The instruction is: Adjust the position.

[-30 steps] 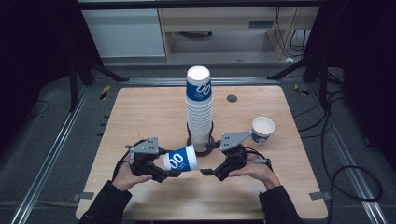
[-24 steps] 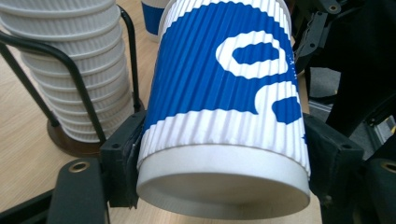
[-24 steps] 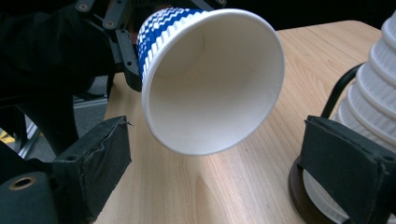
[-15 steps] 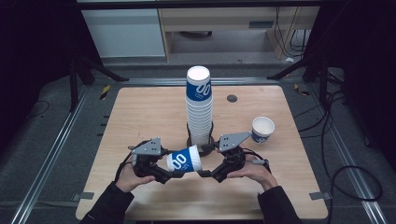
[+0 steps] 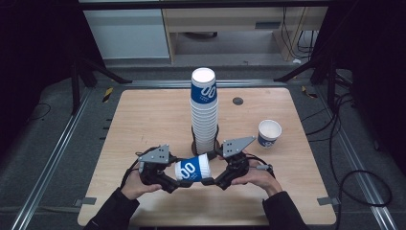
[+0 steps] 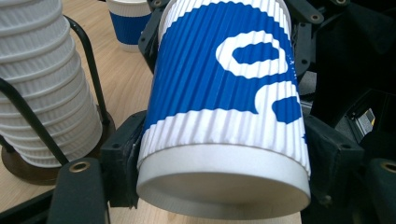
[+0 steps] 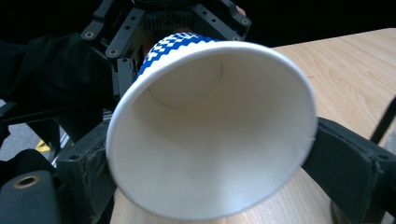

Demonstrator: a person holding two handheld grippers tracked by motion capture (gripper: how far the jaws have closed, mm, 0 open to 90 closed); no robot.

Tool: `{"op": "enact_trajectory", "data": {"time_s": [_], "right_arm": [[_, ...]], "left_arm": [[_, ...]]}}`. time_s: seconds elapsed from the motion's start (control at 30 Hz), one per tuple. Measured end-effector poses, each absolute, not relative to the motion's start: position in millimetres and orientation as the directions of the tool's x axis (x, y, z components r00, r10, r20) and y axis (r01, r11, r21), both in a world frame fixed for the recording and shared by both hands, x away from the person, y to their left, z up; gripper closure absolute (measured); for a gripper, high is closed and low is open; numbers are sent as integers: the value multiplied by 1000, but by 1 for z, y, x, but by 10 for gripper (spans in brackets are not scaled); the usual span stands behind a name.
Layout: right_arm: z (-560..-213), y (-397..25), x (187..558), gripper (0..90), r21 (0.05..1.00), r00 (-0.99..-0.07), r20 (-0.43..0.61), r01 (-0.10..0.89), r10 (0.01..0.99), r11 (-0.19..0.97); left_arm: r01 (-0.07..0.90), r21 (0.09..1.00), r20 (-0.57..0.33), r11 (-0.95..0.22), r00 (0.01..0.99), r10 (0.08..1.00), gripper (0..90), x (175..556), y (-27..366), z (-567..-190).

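A blue-and-white ribbed paper cup (image 5: pixel 191 168) lies on its side just above the table's front middle, held between both grippers. My left gripper (image 5: pixel 173 181) is shut on its base end; in the left gripper view the cup (image 6: pixel 224 107) shows its bottom, with a black jaw pressed against each side. My right gripper (image 5: pixel 211 181) is shut on the rim end. In the right gripper view the cup's open mouth (image 7: pixel 210 135) faces the camera between that gripper's two jaws.
A tall stack of matching cups (image 5: pixel 204 110) stands in a black wire holder just behind the grippers. A single upright cup (image 5: pixel 269 133) sits at the right. A small black disc (image 5: pixel 238 100) lies farther back on the wooden table (image 5: pixel 143 120).
Both grippers and the cup between them have drifted slightly toward the near edge. The grips have not changed.
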State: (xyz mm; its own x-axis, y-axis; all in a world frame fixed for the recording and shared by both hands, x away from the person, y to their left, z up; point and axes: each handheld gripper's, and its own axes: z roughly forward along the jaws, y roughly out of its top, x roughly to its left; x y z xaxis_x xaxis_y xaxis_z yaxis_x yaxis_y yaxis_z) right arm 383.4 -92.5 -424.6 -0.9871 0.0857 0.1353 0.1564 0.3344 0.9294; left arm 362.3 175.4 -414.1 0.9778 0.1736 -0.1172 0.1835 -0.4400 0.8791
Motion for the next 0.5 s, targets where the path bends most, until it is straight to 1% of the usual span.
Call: {"op": "enact_trajectory", "data": {"time_s": [0.2, 0.5], "right_arm": [[-427, -90, 382, 134, 926, -988, 146, 156, 55, 343], [-428, -90, 383, 157, 925, -986, 162, 167, 44, 342]], "left_arm": [[177, 874, -115, -452, 980, 162, 258, 360, 172, -415], [188, 871, -126, -455, 978, 164, 256, 361, 172, -415]]}}
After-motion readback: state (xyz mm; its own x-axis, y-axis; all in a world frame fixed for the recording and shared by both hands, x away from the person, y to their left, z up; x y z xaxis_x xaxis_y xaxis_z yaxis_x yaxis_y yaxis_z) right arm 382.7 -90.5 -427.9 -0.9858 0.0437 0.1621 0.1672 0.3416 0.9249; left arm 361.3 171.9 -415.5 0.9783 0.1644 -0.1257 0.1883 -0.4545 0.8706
